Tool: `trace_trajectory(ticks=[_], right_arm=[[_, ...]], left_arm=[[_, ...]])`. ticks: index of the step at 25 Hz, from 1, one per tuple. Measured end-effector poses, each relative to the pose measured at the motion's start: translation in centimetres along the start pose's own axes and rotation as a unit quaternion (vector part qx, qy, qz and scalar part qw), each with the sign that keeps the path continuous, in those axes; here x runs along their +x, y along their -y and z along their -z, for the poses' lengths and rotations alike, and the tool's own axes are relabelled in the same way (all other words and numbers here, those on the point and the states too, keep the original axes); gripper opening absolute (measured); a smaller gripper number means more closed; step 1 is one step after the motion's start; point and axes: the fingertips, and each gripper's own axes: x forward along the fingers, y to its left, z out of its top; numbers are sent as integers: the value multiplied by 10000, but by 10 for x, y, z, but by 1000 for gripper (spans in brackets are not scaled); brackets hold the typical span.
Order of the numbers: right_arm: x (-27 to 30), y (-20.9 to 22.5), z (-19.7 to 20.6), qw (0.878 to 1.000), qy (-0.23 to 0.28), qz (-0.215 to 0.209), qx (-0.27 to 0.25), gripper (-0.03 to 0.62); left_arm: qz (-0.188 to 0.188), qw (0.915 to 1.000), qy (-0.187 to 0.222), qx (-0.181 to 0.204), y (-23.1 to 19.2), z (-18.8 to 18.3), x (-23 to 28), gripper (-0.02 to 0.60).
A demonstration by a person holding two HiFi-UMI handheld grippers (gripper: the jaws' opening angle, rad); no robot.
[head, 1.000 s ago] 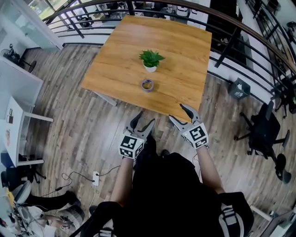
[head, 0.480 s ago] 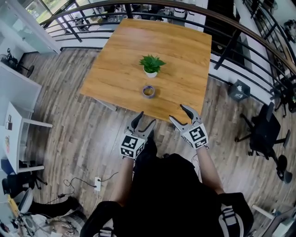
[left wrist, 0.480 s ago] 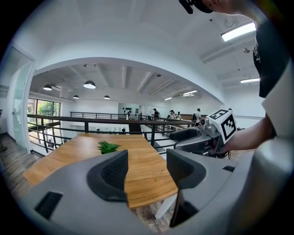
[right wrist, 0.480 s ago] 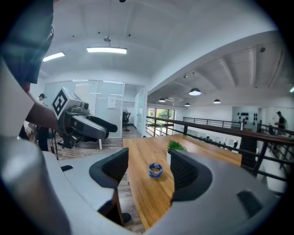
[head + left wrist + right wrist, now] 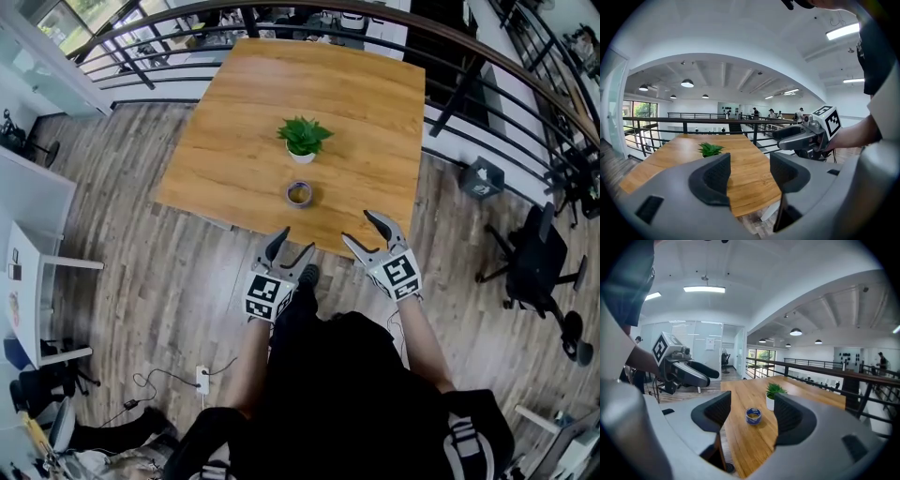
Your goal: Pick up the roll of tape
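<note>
Head view showed the roll of tape (image 5: 299, 193) lying on the table (image 5: 234, 141) near its front edge, not picked up yet, so the whole job was left. The left gripper (image 5: 292, 244) and right gripper (image 5: 359, 228) hung open and empty by that edge, and a white pot (image 5: 301, 157) on the table held a green plant (image 5: 302, 133)

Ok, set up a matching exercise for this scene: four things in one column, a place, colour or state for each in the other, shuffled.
Things:
1. tape
2. plant
3. chair
4. right gripper

Descriptions:
A. on the floor, right of the table
B. green, mid-table
C. jaws apart, nothing between them
D. flat on the table, between the plant and the near edge

Pairs: 1-D, 2-B, 3-A, 4-C
</note>
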Motion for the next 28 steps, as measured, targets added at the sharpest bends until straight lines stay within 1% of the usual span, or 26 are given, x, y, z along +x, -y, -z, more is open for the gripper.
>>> trace_trajectory(ticks=[2,6,14,19,21,28], right_arm=[[5,5,0,10000,-29,11,10,285],[15,15,4,9999,-114,76,17,285],[34,22,1,9995,-269,117,77,285],[42,34,14,9983,-527,238,111,285],[46,39,17,9974,-636,298,129,285],[67,39,18,9971,-624,366,224,285]], left_arm=[[35,10000,13,-81,-7,0,7,267],[88,9999,-6,-94,-20,-1,19,267],[262,9993,-231,-163,-40,12,37,267],[453,9982,-299,-270,-49,15,49,267],[497,9979,-343,-236,-55,17,53,267],[701,9955,-585,-252,-74,31,65,267]])
